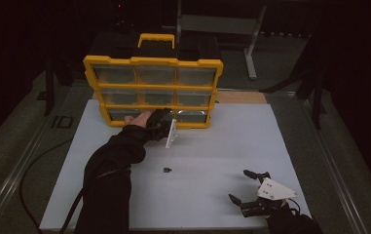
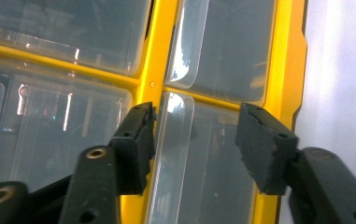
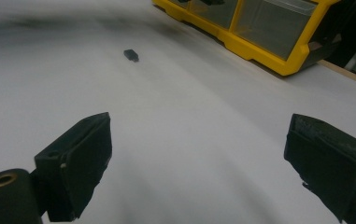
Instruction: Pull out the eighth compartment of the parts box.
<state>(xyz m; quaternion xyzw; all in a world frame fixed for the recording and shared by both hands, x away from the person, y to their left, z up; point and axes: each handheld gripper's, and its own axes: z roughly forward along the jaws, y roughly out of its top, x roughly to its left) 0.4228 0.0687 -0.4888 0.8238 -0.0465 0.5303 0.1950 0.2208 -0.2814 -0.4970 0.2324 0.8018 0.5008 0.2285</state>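
A yellow-framed organizer (image 1: 153,90) with clear plastic drawers in three rows stands upright at the far side of the white tabletop (image 1: 212,146), its yellow carry handle (image 1: 156,38) at the top. The left gripper (image 1: 166,121) reaches into the bottom row, near the middle drawer; in the left gripper view its jaws stand apart on either side of that drawer's clear pull tab (image 2: 168,154), the left one just beside it, the other clear of it, next to the yellow frame edge (image 2: 285,60). A small black part (image 1: 166,170) lies alone on the tabletop, well apart from both the organizer and the right gripper (image 1: 245,187). The right gripper sits at the near right corner, jaws spread wide and holding nothing, a grey three-cornered plate (image 1: 273,189) on top. A black sleeve (image 1: 107,180) runs in from the bottom edge.
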